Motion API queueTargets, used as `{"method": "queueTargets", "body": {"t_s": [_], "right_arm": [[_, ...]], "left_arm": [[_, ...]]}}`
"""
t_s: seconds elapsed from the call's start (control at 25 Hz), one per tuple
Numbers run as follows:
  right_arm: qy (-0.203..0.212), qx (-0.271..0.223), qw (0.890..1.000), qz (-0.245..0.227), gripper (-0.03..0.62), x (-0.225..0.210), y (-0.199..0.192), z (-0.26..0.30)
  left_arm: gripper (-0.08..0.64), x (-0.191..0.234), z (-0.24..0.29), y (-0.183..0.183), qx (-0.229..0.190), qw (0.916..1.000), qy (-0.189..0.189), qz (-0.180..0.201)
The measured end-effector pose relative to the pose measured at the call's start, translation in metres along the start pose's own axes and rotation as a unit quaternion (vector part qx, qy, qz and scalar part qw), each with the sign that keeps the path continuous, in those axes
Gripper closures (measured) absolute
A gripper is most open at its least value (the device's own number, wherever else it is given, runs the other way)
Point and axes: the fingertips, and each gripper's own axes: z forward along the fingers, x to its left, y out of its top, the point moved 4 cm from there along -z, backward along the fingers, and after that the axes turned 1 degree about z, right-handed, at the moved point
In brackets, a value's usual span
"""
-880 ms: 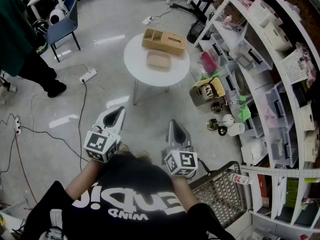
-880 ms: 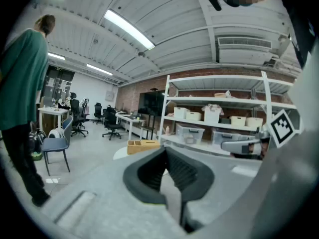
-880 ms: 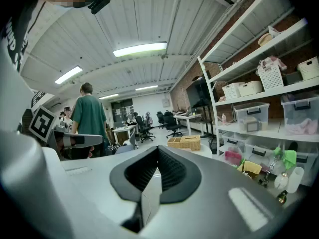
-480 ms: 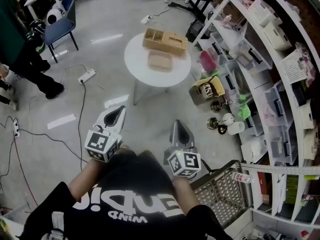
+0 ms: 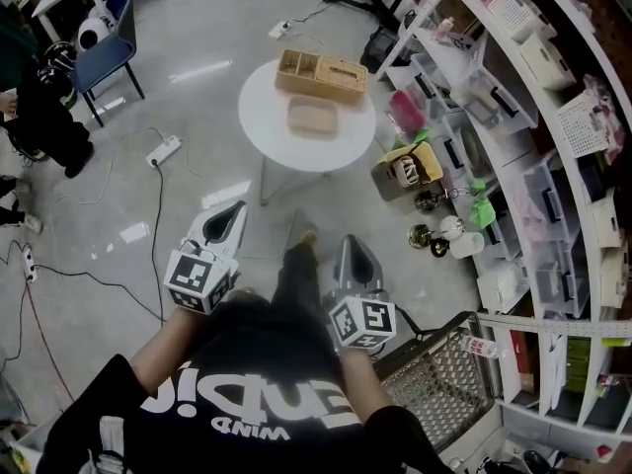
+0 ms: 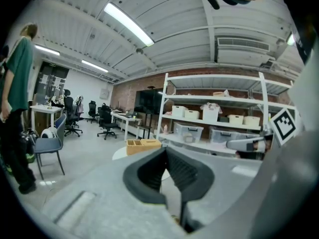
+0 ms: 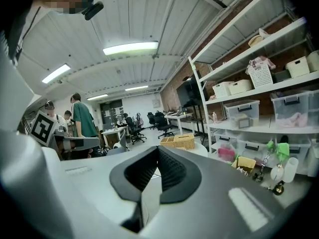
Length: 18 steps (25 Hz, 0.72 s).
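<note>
Left gripper (image 5: 235, 210): jaws together, nothing between them; held over the floor, well short of the round white table (image 5: 259, 131); right gripper (image 5: 350, 243): jaws likewise closed and empty, equally short of the table; wooden box (image 5: 321, 71) at the table's far edge; shallow tray (image 5: 314, 116) just nearer, at the table's middle.

On round white table (image 5: 265, 117): wooden organiser box (image 5: 321, 71) at far edge, shallow tan tray (image 5: 313, 117) just beside. On pale floor (image 5: 207, 28), left: power strip (image 5: 166, 150).
</note>
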Motion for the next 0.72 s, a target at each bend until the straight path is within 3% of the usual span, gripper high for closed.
{"method": "queueTargets", "body": {"t_s": [0.24,0.72], "right_arm": [[0.008,-0.001,1.000,-0.006,0.594,-0.015,0.005,0.044],[0.025,0.010,1.000,-0.013,0.594,-0.081,0.052,0.151]], "left_arm": [[0.558,0.022,0.040,-0.002,0.000,1.0000,0.001,-0.005],[0.558,0.058,0.161,0.024,0.000,0.9997,0.011,-0.023]]}}
